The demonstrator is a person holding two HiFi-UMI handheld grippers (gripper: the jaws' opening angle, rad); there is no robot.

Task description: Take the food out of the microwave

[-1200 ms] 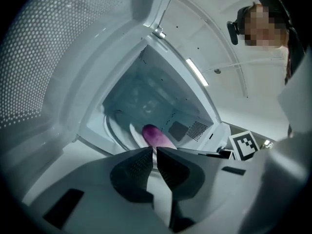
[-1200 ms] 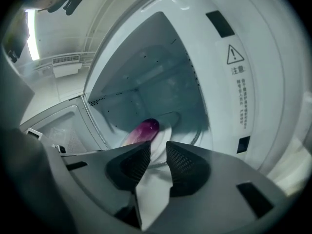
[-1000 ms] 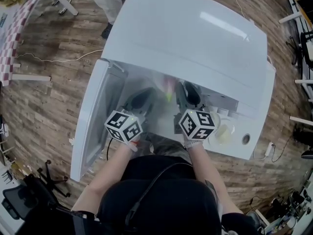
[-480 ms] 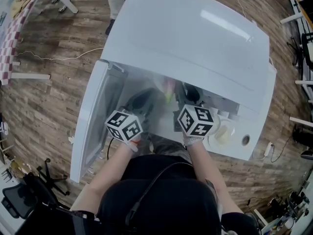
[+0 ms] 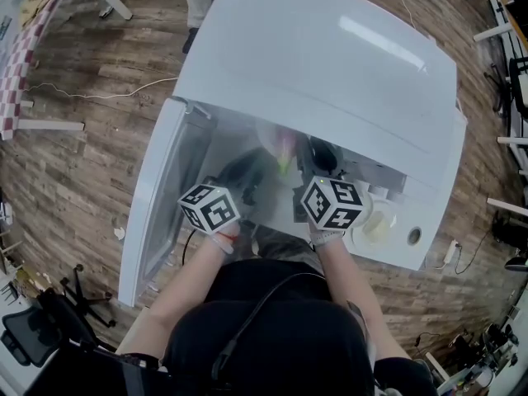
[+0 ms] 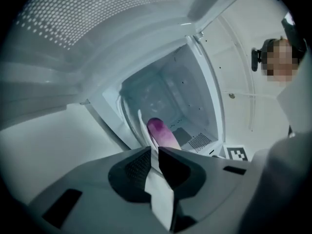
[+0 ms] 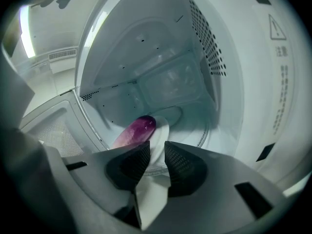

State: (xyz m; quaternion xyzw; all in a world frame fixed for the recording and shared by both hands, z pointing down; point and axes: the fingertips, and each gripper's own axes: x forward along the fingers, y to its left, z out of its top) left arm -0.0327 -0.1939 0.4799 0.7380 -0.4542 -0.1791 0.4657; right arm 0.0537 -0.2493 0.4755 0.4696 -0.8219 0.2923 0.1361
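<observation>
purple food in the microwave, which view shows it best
The right gripper view: the purple food lies on the white plate, with colour and shape clear. The left gripper view shows it more end-on beside the plate's rim. The head view gives only a pale pink-green blur inside the microwave.

A wood-plank floor (image 5: 82, 180) holds a checkered table (image 5: 21, 56) and black office chair (image 5: 29, 341).

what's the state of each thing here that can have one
microwave, open
door, swung wide open at the left
plate, inside the cavity, rim between both grippers' jaws
food, purple, on the plate, not yet out
left hand-held gripper, pinching the plate's rim, jaws opening
right hand-held gripper, jaws apart around the rim, closing
</observation>
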